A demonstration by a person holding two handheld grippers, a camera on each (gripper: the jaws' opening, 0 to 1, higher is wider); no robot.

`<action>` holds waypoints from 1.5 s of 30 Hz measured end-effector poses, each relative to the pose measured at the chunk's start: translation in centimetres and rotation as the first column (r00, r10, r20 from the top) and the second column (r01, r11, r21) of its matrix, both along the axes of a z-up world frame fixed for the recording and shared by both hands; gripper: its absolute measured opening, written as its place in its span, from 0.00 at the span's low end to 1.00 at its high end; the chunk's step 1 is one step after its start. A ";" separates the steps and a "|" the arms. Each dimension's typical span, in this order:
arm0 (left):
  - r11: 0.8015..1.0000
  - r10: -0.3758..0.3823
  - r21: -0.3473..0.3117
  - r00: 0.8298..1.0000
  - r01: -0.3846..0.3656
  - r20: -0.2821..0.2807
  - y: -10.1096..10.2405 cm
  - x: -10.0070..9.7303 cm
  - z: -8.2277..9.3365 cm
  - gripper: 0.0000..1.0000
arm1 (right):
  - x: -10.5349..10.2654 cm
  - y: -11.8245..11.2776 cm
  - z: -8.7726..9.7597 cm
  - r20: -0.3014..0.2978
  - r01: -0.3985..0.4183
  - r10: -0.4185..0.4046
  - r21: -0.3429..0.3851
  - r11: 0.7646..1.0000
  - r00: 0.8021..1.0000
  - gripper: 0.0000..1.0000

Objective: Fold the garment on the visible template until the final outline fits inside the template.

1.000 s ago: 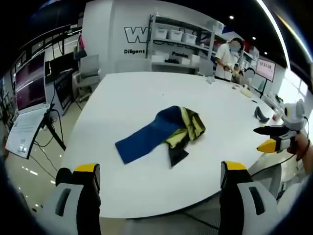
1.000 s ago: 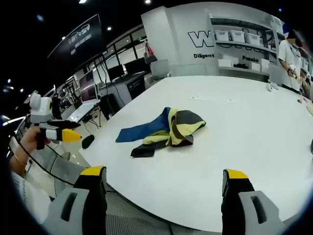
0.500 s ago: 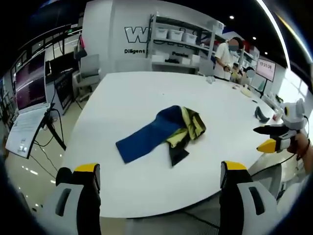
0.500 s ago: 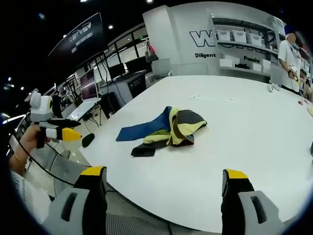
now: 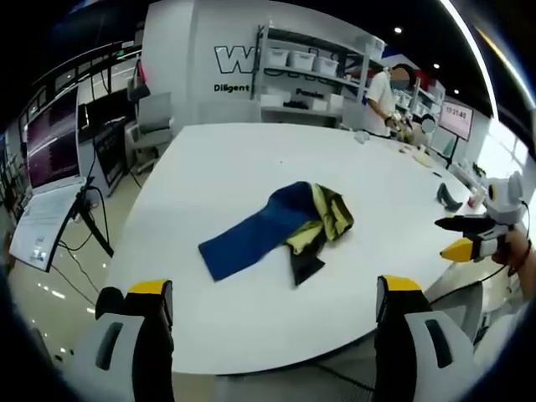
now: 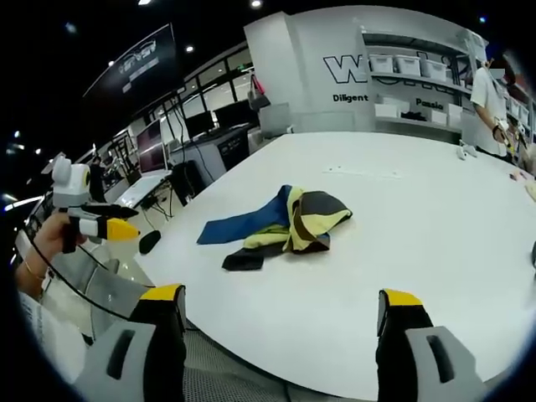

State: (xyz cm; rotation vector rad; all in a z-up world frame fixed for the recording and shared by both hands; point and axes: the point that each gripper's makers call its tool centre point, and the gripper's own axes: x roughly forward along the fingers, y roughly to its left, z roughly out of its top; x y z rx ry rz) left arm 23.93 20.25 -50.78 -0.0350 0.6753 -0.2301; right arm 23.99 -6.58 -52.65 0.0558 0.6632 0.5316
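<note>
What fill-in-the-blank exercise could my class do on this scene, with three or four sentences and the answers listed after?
1. The crumpled garment lies on a large table whose colour is ____.
2. The long flat part of the garment stretching toward the table edge is coloured ____.
3. Both the left gripper and the right gripper have their jaws ____, holding nothing.
4. The tips of each gripper's jaws are coloured ____.

Missing words: white; blue; open; yellow

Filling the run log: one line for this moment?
garment: crumpled on white table | left gripper: open, off garment | right gripper: open, off garment
</note>
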 end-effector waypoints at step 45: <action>1.000 -0.006 -0.004 1.000 0.006 -0.014 -0.4 1.1 -0.7 0.92 | 0.9 0.4 -0.5 -0.014 -0.016 0.016 0.008 1.000 1.000 0.90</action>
